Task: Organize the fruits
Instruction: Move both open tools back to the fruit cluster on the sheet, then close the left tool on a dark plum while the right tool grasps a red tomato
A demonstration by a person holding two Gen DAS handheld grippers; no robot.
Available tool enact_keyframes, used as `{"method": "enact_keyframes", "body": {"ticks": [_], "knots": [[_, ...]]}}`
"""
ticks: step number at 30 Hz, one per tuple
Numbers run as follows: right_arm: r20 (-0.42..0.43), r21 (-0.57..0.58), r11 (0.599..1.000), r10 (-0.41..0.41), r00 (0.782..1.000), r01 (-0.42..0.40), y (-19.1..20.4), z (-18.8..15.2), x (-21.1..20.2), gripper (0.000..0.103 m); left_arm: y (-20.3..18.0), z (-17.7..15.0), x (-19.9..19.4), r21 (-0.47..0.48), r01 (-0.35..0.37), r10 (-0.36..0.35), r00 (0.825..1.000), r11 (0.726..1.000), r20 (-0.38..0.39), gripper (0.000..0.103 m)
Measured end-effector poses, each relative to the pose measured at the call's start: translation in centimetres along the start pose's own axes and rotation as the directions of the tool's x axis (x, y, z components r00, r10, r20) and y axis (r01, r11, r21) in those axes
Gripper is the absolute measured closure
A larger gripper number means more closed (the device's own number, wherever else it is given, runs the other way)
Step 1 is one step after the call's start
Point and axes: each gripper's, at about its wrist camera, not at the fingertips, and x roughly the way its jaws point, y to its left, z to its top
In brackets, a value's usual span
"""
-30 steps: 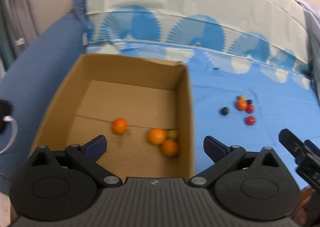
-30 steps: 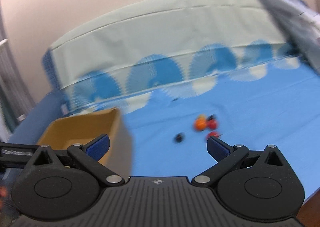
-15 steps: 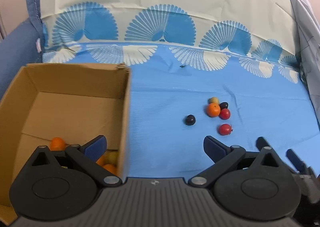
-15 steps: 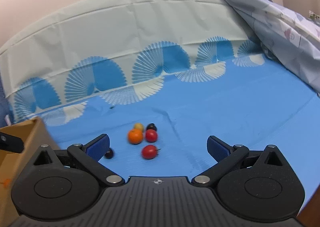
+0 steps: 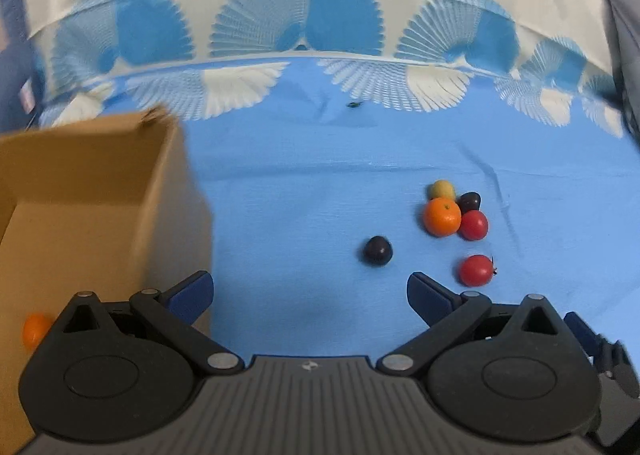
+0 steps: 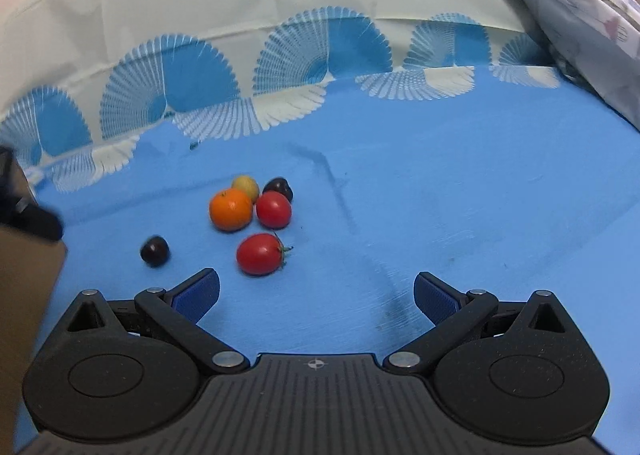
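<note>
both tools spread wide and empty above a blue sheet (image 6: 460, 183) printed with fan shapes. ahead of the left tool (image 5: 309, 291), a dark plum (image 5: 377, 250) alone on the sheet, just beyond the gap between the fingers and nearer the right one. further out and to the right, a tight cluster: an orange (image 5: 442, 217) touching a red tomato (image 5: 473, 225), with a yellowish fruit (image 5: 443, 189) and a second dark fruit (image 5: 469, 201) tucked behind. nearer the tool, a stemmed tomato (image 5: 476, 270) just past the right fingertip (image 5: 426, 293). at left, a cardboard box (image 5: 100, 191), open-topped, its near corner beside the left fingertip, with one orange fruit (image 5: 35, 330) showing low inside, partly hidden by the tool body.

from the right tool (image 6: 317, 291), the same fruits ahead and left of centre: stemmed tomato (image 6: 260, 253) closest, just beyond the left finger (image 6: 198, 293); orange (image 6: 231, 209) and red tomato (image 6: 273, 209) side by side behind it; lone plum (image 6: 155, 251) further left, near the box edge (image 6: 28, 287). nothing between either pair of fingers.
</note>
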Motion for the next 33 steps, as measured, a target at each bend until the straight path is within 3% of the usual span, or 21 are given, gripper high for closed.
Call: {"method": "enact_keyframes", "body": {"ticks": [2, 5, 11, 14, 18, 20, 25, 33], "knots": [[-0.003, 0.003, 1.000, 0.005, 1.000, -0.005, 0.1, 0.3, 0.6, 0.001, -1.1, 0.5, 0.9, 0.021, -0.037, 0.038, 0.999, 0.999, -0.010, 0.000], [0.003, -0.023, 1.000, -0.005, 1.000, 0.005, 0.6, 0.6, 1.4, 0.001, -2.2, 1.2, 2.3, 0.055, 0.018, -0.016, 0.999, 0.998, -0.031, 0.000], [-0.010, -0.150, 0.988, -0.030, 0.999, 0.028, 2.5, 0.9, 4.4, 0.001, -3.5, 2.0, 7.2, 0.079, 0.001, 0.008, 0.994, 0.997, -0.108, 0.000], [-0.014, -0.195, 0.980, -0.031, 0.999, 0.028, 3.1, 0.9, 5.8, 0.001, -3.0, 2.2, 9.2, 0.066, -0.022, 0.030, 0.992, 0.998, -0.121, 0.000], [-0.022, -0.187, 0.982, -0.009, 1.000, 0.005, 3.3, 1.1, 6.8, 0.001, -1.9, 2.4, 11.9, 0.026, 0.004, 0.001, 0.983, 1.000, -0.184, 0.000], [-0.024, -0.175, 0.985, -0.007, 1.000, 0.002, 3.2, 1.2, 7.0, 0.001, -1.5, 2.5, 11.8, -0.008, 0.000, -0.001, 0.990, 1.000, -0.143, 0.000], [-0.028, -0.170, 0.985, -0.006, 1.000, 0.001, 3.2, 1.2, 7.1, 0.001, -2.1, 2.3, 11.7, 0.028, -0.014, 0.017, 0.993, 1.000, -0.113, 0.000], [-0.030, -0.169, 0.986, -0.004, 1.000, -0.001, 3.1, 1.3, 7.1, 0.001, -2.1, 2.2, 11.7, 0.026, -0.012, 0.015, 0.994, 1.000, -0.105, 0.000]]}}
